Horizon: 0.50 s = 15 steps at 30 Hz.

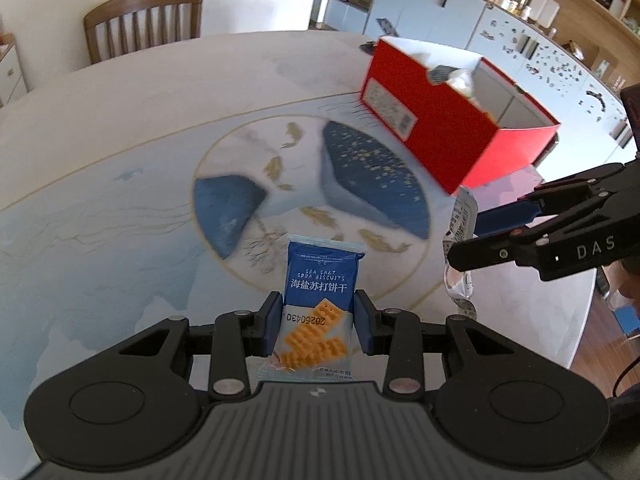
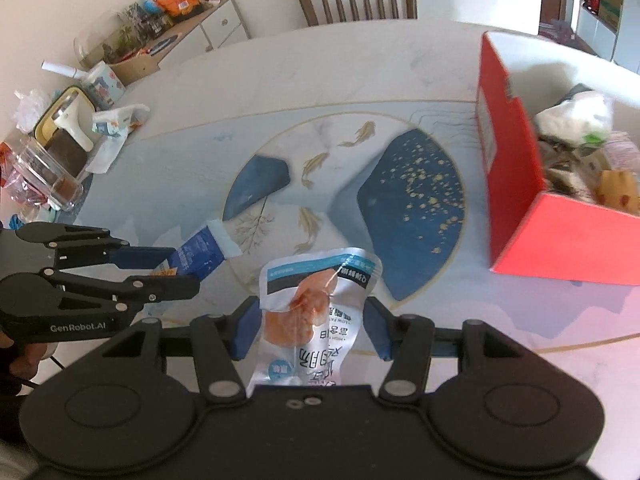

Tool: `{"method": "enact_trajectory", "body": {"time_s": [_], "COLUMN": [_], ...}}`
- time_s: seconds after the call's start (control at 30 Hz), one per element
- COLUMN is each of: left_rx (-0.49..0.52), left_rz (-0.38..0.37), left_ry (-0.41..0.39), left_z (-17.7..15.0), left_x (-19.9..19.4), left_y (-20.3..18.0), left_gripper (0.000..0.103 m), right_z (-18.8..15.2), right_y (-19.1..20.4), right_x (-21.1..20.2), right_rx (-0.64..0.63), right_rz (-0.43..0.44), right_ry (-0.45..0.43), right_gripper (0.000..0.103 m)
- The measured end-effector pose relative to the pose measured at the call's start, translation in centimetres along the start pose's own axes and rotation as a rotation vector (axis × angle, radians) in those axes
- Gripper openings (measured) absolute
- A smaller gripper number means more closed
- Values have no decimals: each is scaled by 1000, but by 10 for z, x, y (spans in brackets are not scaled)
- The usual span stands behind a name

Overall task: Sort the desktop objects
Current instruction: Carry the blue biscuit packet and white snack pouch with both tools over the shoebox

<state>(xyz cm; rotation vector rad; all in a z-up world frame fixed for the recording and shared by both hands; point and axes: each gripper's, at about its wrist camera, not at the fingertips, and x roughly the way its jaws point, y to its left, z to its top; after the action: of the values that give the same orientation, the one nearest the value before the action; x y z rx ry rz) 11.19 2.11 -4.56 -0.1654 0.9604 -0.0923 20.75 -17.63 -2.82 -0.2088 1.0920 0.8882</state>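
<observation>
Ahead and to the right of both tools stands the red box [image 1: 452,120]; the right tool [image 2: 310,328], clamping a silver pouch [image 2: 316,312], is nearer than the left tool [image 1: 318,320], clamping a biscuit packet [image 1: 320,284] above the worktop [image 1: 120,160].

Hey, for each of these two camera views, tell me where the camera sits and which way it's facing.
Left wrist: sits on the left gripper, looking down along its fingers at the biscuit packet it grips above the table; the right gripper shows at the right.
Right wrist: sits on the right gripper, gripping a silver pouch; the left gripper shows at the left.
Shared: both grippers, table, red box, wooden chair.
</observation>
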Motion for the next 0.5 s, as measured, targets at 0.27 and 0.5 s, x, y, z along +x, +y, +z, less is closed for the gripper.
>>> {"method": "enact_trajectory", "body": {"time_s": [0.27, 0.5], "left_rx": [66, 139], "left_rz": [-35, -59], "left_ry": [-36, -65], "left_z": [19, 43], "left_x": [-10, -11], "left_y": [-33, -65], "left_gripper": [36, 36], "right_z": [-1, 0], "right_y": [-17, -43], "right_x": [-35, -62], "right_rx": [22, 48], "right_rz": [-14, -49], "right_ry": [-74, -111], "right_gripper": [55, 55]}}
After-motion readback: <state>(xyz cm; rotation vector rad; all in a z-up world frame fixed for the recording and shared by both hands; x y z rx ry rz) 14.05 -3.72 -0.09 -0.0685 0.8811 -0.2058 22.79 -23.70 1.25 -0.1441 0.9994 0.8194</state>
